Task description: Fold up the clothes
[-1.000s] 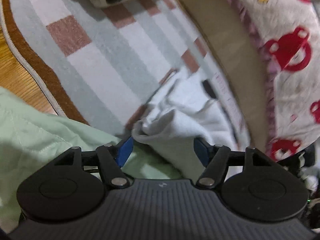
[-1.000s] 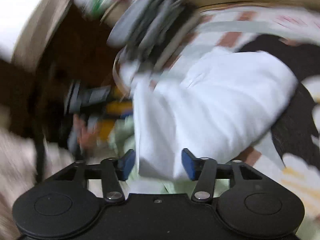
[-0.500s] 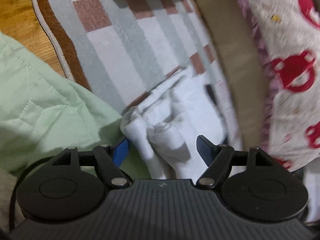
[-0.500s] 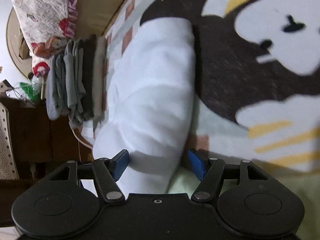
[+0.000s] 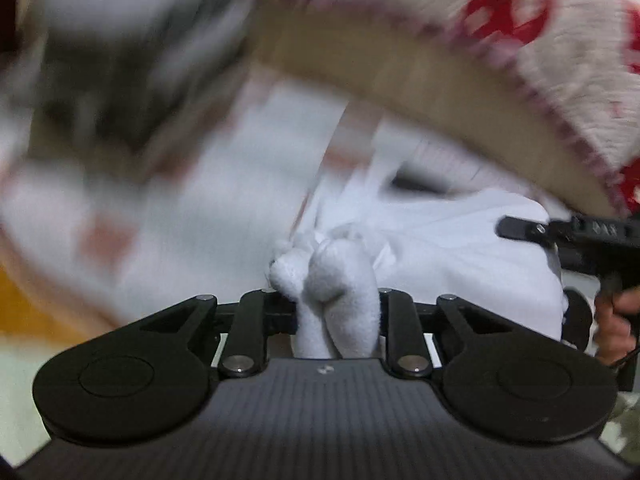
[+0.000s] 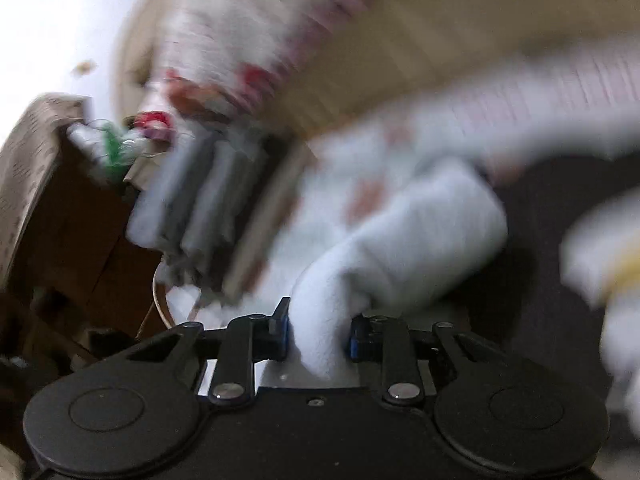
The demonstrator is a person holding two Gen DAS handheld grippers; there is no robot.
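Observation:
A white fleece garment [image 5: 460, 248] lies bunched on the patterned rug. My left gripper [image 5: 334, 304] is shut on a bunched end of it, which bulges between the jaws. My right gripper [image 6: 318, 336] is shut on another end of the white garment [image 6: 420, 240], which stretches away from it as a thick roll. The right gripper and the hand holding it also show in the left wrist view [image 5: 576, 240], at the right edge beside the garment. Both views are motion-blurred.
A stack of folded grey and dark clothes [image 6: 200, 200] stands to the left on the checked rug [image 5: 180, 208]. A bed with a white and red quilt [image 5: 540, 40] runs along the back. A brown cabinet [image 6: 72, 240] is at the left.
Both grippers have closed on the white garment, which sat between open jaws before. Both cameras have swung quickly, and the bed and clothes stack now fill the upper views.

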